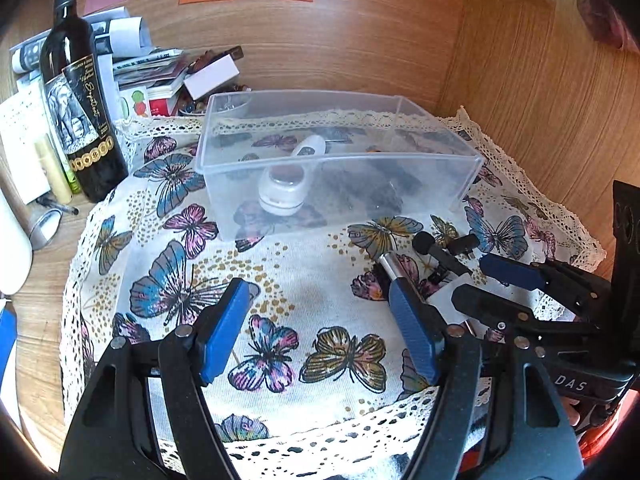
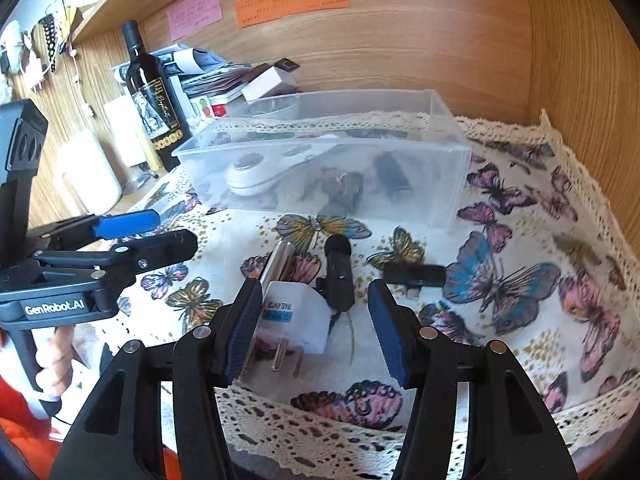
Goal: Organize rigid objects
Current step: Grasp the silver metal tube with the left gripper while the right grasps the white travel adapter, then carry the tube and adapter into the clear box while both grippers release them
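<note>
A clear plastic box (image 1: 440, 184) stands at the back of the butterfly cloth (image 1: 304, 280), holding a white handheld device (image 1: 284, 188) and some dark items. On the cloth in front of the box lie a silver cylinder (image 2: 278, 260), a black mini microphone (image 2: 338, 268), a small black adapter (image 2: 414, 274) and a white travel plug (image 2: 296, 316). My right gripper (image 2: 316, 328) is open around the plug: its left pad is at the plug's side, its right pad stands apart. My left gripper (image 1: 320, 328) hangs open over bare cloth, left of those items.
A dark wine bottle (image 1: 80, 112) stands at the cloth's left edge beside a heap of papers and boxes (image 1: 160, 68). Wooden panels with coloured notes (image 2: 292, 4) close the back and the right side. A person's hand (image 2: 56, 356) holds the left gripper's handle.
</note>
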Motion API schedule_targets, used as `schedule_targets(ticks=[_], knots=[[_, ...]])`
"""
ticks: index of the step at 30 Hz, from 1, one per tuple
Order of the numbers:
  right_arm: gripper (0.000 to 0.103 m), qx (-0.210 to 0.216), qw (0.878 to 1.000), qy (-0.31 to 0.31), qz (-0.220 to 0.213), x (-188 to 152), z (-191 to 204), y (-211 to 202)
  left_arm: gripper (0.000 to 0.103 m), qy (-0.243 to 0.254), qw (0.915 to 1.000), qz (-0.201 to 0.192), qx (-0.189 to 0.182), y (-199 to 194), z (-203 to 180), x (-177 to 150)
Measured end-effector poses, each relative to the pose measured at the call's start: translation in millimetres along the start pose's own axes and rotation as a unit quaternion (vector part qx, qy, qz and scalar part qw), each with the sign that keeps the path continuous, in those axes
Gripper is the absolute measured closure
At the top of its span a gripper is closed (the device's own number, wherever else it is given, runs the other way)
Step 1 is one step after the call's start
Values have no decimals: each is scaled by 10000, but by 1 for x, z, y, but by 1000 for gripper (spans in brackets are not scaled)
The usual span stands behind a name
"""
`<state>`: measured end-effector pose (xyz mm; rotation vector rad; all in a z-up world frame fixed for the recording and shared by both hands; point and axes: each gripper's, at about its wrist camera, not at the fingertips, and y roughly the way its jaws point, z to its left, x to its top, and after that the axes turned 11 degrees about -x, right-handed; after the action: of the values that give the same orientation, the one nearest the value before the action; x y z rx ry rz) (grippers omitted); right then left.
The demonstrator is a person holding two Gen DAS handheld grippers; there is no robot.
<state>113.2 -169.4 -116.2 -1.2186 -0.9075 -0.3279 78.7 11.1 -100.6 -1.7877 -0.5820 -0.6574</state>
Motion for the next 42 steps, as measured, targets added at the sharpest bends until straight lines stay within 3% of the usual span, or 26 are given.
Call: schedule_targets(ticks=[11,14,24,27,30,36,42], knots=[[52,68,9996,38,253,-10,6,7,31,168,9998,101,-66,5,-13,-12],[66,167,9990,212,354,-12,1,16,31,252,9996,143,-69,7,-19,-14],[67,-19,9993,369,18,-12,-19,-2,33,347,9974,513,-380,35,-43,-17],[67,-145,9991,399,-73,-11,-26,-9,43,342,9959,686,-473,45,-49,-17],[67,-181,9988,441,-130,-11,-32,-15,53,474,9962,652,-335,50,-53,-19],[67,-254,9984,466,-213,-11,-37,-18,87,489,9956,665,-433,49,-47,-20],[67,-247,9983,454,-279,-10,-36,-20,88,339,9973,557,-343,39,-35,-18]])
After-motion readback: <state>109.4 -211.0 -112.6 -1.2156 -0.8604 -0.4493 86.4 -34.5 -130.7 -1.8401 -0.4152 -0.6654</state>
